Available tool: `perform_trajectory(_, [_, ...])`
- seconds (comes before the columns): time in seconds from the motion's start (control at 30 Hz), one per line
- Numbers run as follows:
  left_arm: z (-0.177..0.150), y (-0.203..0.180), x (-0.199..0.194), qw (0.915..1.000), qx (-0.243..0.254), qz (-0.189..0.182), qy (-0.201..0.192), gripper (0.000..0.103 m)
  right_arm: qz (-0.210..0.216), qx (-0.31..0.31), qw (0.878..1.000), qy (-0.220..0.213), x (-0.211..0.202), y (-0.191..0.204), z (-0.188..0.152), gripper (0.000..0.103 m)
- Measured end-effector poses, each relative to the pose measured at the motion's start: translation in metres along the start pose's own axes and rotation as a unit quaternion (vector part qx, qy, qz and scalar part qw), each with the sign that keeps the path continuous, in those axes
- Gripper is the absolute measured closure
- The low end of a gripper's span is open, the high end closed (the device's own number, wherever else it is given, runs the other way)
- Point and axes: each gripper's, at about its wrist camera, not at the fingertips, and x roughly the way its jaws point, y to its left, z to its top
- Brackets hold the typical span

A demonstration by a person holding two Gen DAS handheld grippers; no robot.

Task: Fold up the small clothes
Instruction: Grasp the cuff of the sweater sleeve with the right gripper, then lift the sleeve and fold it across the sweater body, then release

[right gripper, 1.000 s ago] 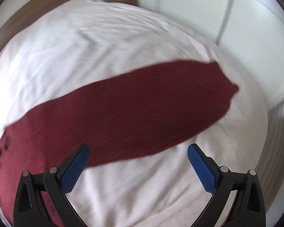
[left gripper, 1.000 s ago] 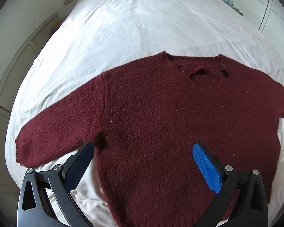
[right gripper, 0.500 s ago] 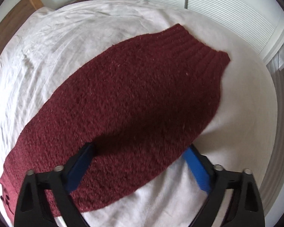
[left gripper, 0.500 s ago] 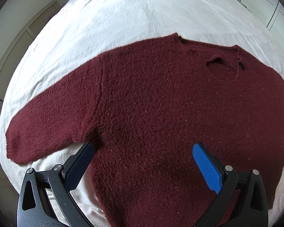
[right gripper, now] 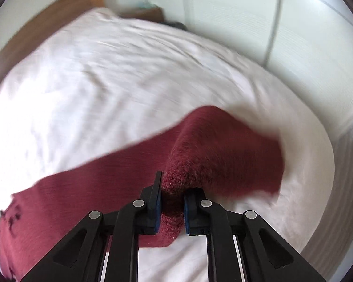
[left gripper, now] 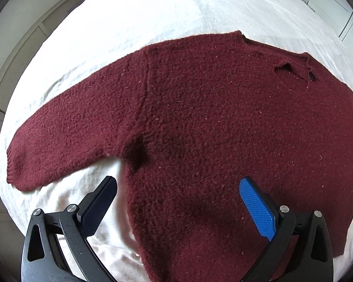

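Maroon sweater point(left gripper: 211, 129) flat on bed point(left gripper: 153, 11). Our right gripper point(right gripper: 172, 205) pinches its sleeve point(right gripper: 223, 155); left gripper point(left gripper: 176, 202) gapes, holding nothing. Next, we judge: fold sleeve inward.

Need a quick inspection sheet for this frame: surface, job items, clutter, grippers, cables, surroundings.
Surface: white bed sheet, wrinkled.
Job's things: maroon sweater lying spread flat; its left sleeve extended; its right sleeve lifted into a ridge.
Clutter: nothing seen.
Grippers: left gripper open above the sweater's side edge; right gripper shut on the right sleeve.
Cables: nothing seen.
Surroundings: wooden headboard, nightstand, white wardrobe doors; right view blurred.
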Motion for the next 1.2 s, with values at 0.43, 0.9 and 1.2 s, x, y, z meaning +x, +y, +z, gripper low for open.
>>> perform_trajectory(0.43, [0.001,0.011,-0.029,0.9987,0.014,-0.027,-0.041,0.001,0.130,-0.161,0.976,-0.067,-0.117,0.196,-0.026,0.089])
perform_trajectory(0.9, [0.011,0.031,-0.016,0.9990,0.008,-0.016,-0.042,0.001,0.212,-0.274,0.938,0.018,-0.097,0.361,-0.121,0.089])
perform_trajectory(1.2, [0.001,0.045,-0.001,0.9997,-0.001,-0.008,-0.022,0.001,0.181,-0.317,0.923,0.121,-0.016,0.382,-0.205,0.089])
